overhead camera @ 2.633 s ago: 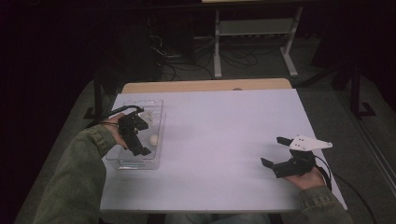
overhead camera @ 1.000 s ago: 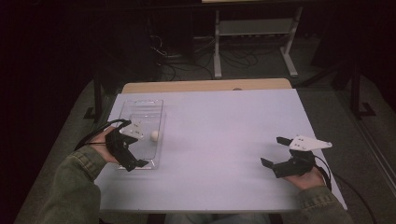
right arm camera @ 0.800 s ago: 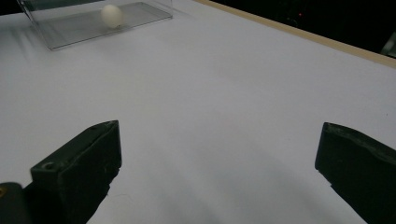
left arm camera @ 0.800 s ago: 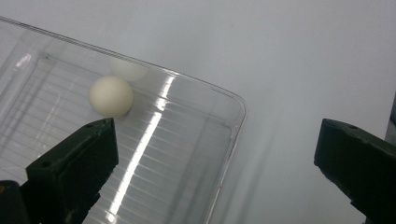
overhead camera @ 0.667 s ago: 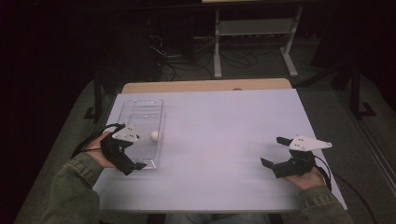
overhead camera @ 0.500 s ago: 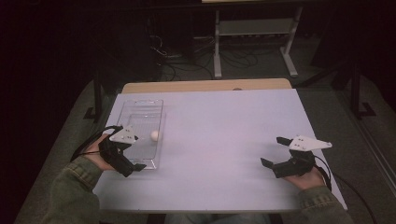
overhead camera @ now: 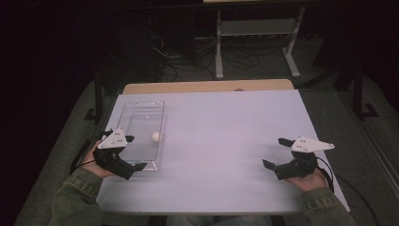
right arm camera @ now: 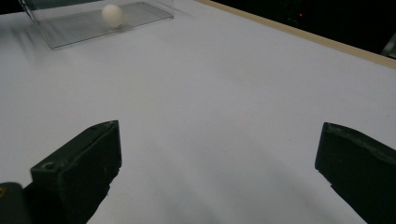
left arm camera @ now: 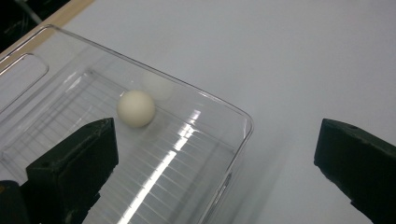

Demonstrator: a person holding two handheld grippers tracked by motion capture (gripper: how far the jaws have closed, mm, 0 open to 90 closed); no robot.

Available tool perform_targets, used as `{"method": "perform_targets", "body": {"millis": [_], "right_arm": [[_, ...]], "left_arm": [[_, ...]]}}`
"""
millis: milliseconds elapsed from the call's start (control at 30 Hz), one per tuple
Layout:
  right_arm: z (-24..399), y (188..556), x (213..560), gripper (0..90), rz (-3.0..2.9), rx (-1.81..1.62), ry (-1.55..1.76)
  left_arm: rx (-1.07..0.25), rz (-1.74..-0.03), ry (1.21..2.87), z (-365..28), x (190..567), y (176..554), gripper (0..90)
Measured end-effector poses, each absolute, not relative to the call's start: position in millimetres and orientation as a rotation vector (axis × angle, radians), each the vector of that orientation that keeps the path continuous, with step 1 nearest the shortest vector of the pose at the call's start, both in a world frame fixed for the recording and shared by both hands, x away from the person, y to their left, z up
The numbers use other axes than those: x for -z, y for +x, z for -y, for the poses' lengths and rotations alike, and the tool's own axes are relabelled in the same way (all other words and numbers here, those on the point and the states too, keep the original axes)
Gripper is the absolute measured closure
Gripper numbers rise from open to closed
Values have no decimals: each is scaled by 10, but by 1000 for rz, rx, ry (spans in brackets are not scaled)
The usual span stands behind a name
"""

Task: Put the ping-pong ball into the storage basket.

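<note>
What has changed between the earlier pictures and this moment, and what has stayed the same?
The left gripper has drawn back from over the clear tray toward the person, to the tray's near end, jaws open and empty. The white ball now lies bare in the tray by its right wall. The right gripper has stayed open in the same place on the table; the tray has not shifted.

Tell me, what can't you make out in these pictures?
- High view: room behind the table lost in darkness.
- Left gripper view: near end of the clear tray cut off by the bottom edge.
- Right gripper view: tray's far side cut off; ball slightly blurred.
</note>
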State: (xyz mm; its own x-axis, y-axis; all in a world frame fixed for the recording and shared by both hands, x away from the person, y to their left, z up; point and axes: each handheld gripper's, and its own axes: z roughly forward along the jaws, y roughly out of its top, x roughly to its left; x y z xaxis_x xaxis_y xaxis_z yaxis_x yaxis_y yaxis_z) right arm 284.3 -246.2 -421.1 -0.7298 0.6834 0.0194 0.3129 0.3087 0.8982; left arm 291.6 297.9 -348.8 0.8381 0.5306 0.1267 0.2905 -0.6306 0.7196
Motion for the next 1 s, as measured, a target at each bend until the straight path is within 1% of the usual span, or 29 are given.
{"method": "perform_targets", "body": {"millis": [467,700,867,1000], "right_arm": [[2460,2831,4200,0,-2205,-1398,885],[2468,2828,4194,0,-2194,-1407,884],[2444,2822,4196,0,-2200,-1404,878],[2440,2823,4196,0,-2202,-1406,872]], "left_arm": [[-514,-714,2160,-3098,3638,2822,0],[-531,-749,2106,-3123,3726,2774,0],[-574,-797,2020,-3183,3825,2732,0],[-591,-819,1986,-3205,3864,2718,0]]}}
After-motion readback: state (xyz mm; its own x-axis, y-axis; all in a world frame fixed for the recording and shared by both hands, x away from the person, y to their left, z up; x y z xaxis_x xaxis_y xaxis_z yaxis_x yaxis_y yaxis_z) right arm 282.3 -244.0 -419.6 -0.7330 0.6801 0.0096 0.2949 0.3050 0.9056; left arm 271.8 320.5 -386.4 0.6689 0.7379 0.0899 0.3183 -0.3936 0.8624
